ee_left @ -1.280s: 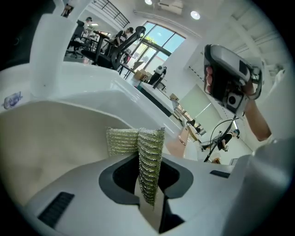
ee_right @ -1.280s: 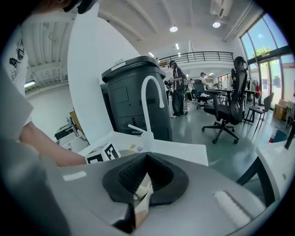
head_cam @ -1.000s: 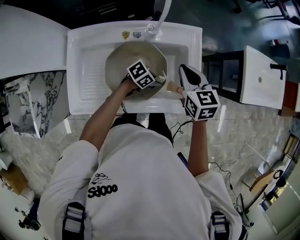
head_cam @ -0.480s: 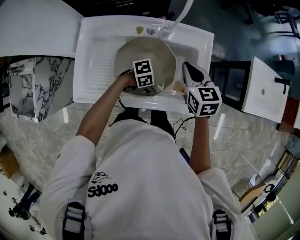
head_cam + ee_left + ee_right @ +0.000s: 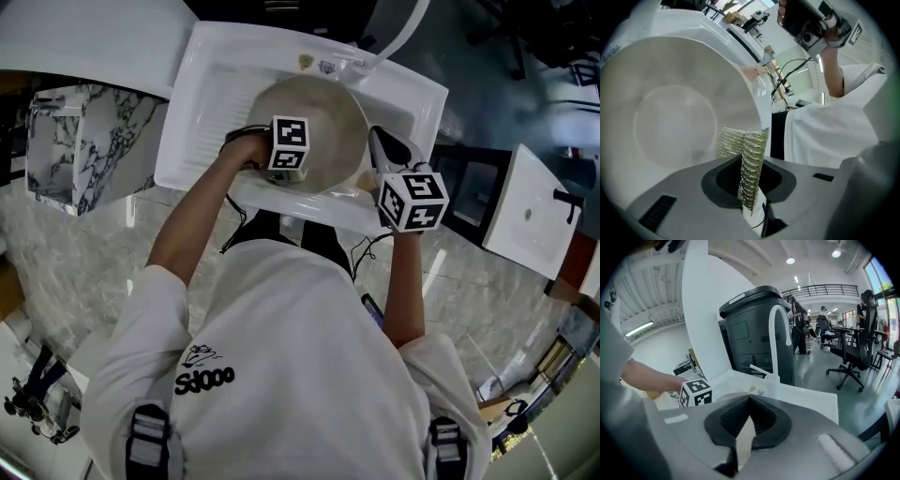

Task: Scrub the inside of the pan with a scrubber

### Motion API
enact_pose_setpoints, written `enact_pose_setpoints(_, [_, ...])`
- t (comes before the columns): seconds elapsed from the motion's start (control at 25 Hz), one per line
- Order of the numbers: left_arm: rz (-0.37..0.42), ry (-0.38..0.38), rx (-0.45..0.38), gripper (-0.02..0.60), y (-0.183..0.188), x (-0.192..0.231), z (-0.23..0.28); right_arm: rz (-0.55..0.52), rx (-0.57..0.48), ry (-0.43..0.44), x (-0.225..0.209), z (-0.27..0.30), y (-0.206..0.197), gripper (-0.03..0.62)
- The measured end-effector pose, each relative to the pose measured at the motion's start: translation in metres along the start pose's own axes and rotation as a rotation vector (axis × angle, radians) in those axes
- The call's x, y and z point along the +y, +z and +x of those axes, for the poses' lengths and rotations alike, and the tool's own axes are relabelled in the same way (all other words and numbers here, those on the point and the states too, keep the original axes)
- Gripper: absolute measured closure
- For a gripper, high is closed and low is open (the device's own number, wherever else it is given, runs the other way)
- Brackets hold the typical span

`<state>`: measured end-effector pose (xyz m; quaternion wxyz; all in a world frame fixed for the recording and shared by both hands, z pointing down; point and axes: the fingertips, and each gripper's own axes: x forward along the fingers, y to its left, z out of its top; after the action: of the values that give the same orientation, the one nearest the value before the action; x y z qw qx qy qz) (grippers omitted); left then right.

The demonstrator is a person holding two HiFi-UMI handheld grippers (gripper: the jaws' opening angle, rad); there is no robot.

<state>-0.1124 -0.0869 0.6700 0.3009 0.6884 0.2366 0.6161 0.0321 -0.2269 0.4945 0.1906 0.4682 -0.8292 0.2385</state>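
A cream pan [image 5: 328, 112] lies in the white sink [image 5: 197, 122]. My left gripper [image 5: 298, 167] reaches into the pan from its near rim, under its marker cube. In the left gripper view that gripper [image 5: 743, 161] is shut on a folded metallic mesh scrubber [image 5: 749, 159], whose tip rests against the pan's pale inner wall [image 5: 675, 117]. My right gripper [image 5: 380, 141] stands at the pan's right side. In the right gripper view it [image 5: 749, 404] is shut on a beige strip, the pan handle [image 5: 744, 439]. The handle's far end is hidden.
A white curved faucet [image 5: 776, 333] rises at the sink's back edge, with a black bin [image 5: 754, 329] behind it. A marble-patterned block [image 5: 80, 141] stands left of the sink. A white cabinet [image 5: 530, 216] is at the right. People and office chairs are far off.
The left gripper has slid the scrubber leftward across the pan's near side. The right gripper has kept its hold beside the pan. The head camera has drifted.
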Motion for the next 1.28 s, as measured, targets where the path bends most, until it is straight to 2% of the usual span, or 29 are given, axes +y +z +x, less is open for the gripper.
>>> enact_pose_setpoints(0.16, [-0.021, 0.069, 0.07, 0.517, -0.019, 0.011, -0.014, 0.008, -0.012, 0.033, 0.006, 0.011, 0.008, 0.585])
enact_pose_setpoints(0.44, [-0.048, 0.238, 0.229, 0.517, -0.041, 0.044, -0.029, 0.007, -0.008, 0.045, 0.006, 0.016, 0.009, 0.585])
enact_pose_setpoints(0.64, [-0.121, 0.426, 0.303, 0.517, -0.055, 0.077, -0.049, 0.02, 0.0, 0.025, -0.002, 0.013, 0.004, 0.585])
enact_pose_setpoints(0.76, [-0.134, 0.492, 0.343, 0.517, -0.059, 0.086, -0.061, 0.028, 0.004, 0.012, -0.006, 0.013, 0.002, 0.585])
enact_pose_setpoints(1.0, [-0.085, 0.713, 0.368, 0.517, -0.042, 0.132, -0.078, 0.025, 0.01, -0.009, -0.012, 0.011, 0.0, 0.585])
enact_pose_setpoints(1.28, [0.02, 0.833, 0.436, 0.518, -0.021, 0.165, -0.076, 0.024, 0.024, -0.038, -0.02, 0.003, -0.007, 0.585])
